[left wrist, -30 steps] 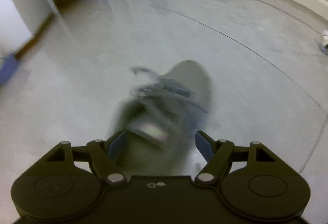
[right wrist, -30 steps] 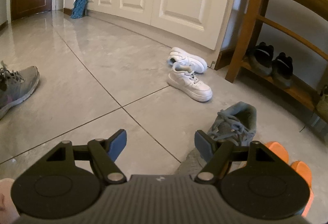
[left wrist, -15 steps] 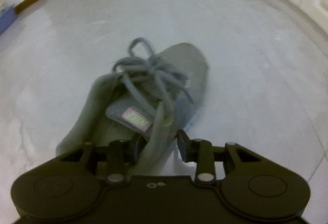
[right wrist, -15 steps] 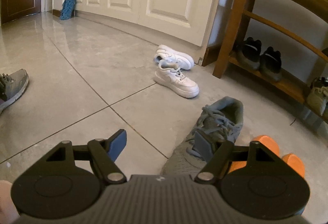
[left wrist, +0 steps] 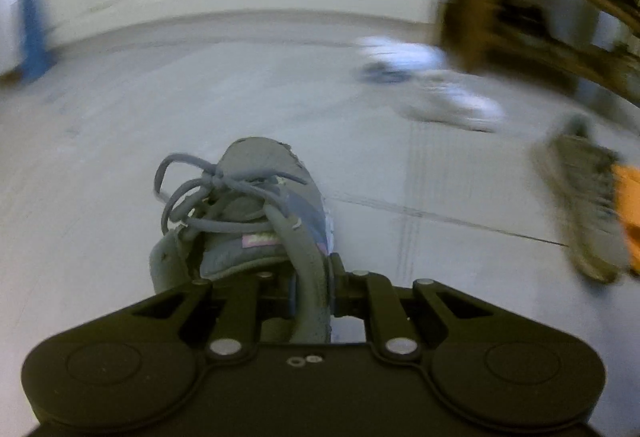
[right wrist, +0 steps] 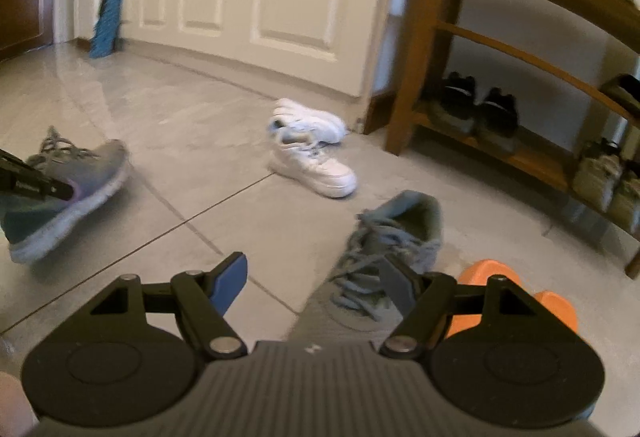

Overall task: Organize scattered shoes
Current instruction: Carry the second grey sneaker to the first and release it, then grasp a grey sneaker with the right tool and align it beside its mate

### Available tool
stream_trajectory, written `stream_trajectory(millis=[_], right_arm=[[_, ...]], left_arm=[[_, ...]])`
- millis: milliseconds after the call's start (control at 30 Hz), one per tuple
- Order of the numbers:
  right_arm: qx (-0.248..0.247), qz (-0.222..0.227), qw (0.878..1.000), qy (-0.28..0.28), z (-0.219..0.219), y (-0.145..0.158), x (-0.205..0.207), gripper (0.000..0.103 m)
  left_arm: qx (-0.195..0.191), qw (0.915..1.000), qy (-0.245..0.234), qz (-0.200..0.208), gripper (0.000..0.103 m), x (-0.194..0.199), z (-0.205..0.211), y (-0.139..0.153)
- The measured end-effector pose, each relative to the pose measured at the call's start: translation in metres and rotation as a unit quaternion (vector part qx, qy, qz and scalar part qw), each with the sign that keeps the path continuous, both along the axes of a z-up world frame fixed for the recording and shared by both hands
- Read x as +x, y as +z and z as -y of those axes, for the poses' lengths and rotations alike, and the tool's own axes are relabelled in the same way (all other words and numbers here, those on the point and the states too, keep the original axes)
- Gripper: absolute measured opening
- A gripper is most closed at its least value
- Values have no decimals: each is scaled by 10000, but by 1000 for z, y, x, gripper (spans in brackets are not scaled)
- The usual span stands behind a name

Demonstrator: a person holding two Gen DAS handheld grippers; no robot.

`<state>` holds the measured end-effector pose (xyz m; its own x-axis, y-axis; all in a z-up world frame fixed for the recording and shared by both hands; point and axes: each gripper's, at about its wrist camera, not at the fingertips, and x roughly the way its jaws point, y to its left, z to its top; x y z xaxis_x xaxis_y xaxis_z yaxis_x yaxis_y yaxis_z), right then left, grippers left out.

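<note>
Left gripper [left wrist: 312,287]: its fingers are pinched tight on the side collar of a gray sneaker [left wrist: 256,205], gripping the thin wall beside the tongue. That edge is likely chosen because it is the one part narrow enough to fit between the fingers.

Held sneaker: it runs straight out from the fingers, toe pointing away, laces loose over the top. In the right wrist view it hangs tilted with its sole off the floor [right wrist: 208,141], so it looks carried, not dragged.

Right gripper [right wrist: 316,283]: its fingers stand wide with nothing between them. The blue pad [right wrist: 230,279] on one finger is over bare tile; the other finger overlaps the laces of a second gray sneaker [right wrist: 392,237], though contact cannot be told.

Second gray sneaker: it lies on the floor just ahead of the right fingers, heel opening away. It seems to be the mate, and the wide fingers suggest a grasp being lined up.

Orange slippers [right wrist: 516,293]: just beside that sneaker, on its far side from the fingers' gap.

White sneakers [right wrist: 312,157]: farther ahead, one lying across the other, still scattered.

Wooden shoe rack [right wrist: 500,153]: beyond, off to the side, with dark shoes [right wrist: 476,113] paired on its low shelf, toes inward; probably the goal for the loose shoes.

Blue mop [right wrist: 106,21]: farthest, leaning by the white doors.
</note>
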<state>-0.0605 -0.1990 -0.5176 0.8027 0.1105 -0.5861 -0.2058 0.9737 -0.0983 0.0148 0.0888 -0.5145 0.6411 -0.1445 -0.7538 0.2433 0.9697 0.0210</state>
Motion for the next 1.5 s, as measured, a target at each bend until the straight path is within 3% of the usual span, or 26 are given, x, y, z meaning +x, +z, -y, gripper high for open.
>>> stream_trajectory(millis=[100,233,300,333,400,433,467,567,667,700,767,833,900,1067,1167,1267,1300,1333,1433,1467,1500], right_arm=[[66,35,9998,-178,8,2,-3,76],[18,22,9996,-268,14,-2,-8,76],[-28,-7,9996,-280,15,-5,-11,76],[-41,-28,9996,-283,15,-7,-12,76],[-63,-84,9997,-240,15,-10,-13,76],[-66,-86,9998,-178,15,-9,-11,76],[-64,-70,9999,-93,15,-8,-9,76],[101,-125,9973,710,10,5,11,77],[-135,-217,9795,2000,-15,21,42,77],[-352,-254,9684,2454,-29,26,52,77],[-848,-415,9343,3437,-62,31,74,77],[-1197,-567,9014,4122,-87,32,86,77],[-1684,-674,8486,4970,-122,27,98,77],[-2476,-959,7689,5817,-174,0,111,77],[-2913,-1054,7232,6173,-196,-18,111,76],[-3696,-1150,6595,6444,-212,-46,106,71],[-3762,-1211,6545,6445,-215,-52,106,66],[-3713,-1293,6597,6404,-217,-56,108,47],[-3563,-1540,6749,6276,-223,-68,115,37],[-3246,-1724,7080,6031,-221,-67,124,35],[-2740,-1963,7550,5624,-215,-62,136,32]], left_arm=[[-43,9957,-913,-123,12,6,42,-5],[-45,9850,-1672,-432,12,-2,85,-23],[205,9791,-1973,-438,17,-15,113,-34],[312,9783,-1993,-468,20,-18,116,-37],[678,9790,-1829,-590,44,-25,125,-42],[733,9807,-1726,-558,46,-25,123,-40],[722,9835,-1593,-459,57,-29,117,-34],[459,9863,-1576,-179,67,-50,92,-9],[376,9919,-1213,-47,68,-60,69,5],[344,9941,-1028,-50,68,-61,61,8],[237,9987,-332,-308,69,-65,42,13],[88,9960,527,-715,69,-62,24,11],[60,9923,814,-931,69,-60,14,7],[543,9866,1115,-1063,69,-52,8,-1],[331,9834,1302,-1218,69,-45,-3,-9],[92,9785,1469,-1444,69,-34,-10,-21],[18,9772,1511,-1491,69,-32,-13,-23],[-37,9763,1540,-1521,69,-32,-14,-24],[-162,9740,1613,-1585,69,-30,-18,-26],[-154,9738,1637,-1570,69,-30,-20,-27],[-149,9734,1660,-1574,69,-29,-21,-27]])
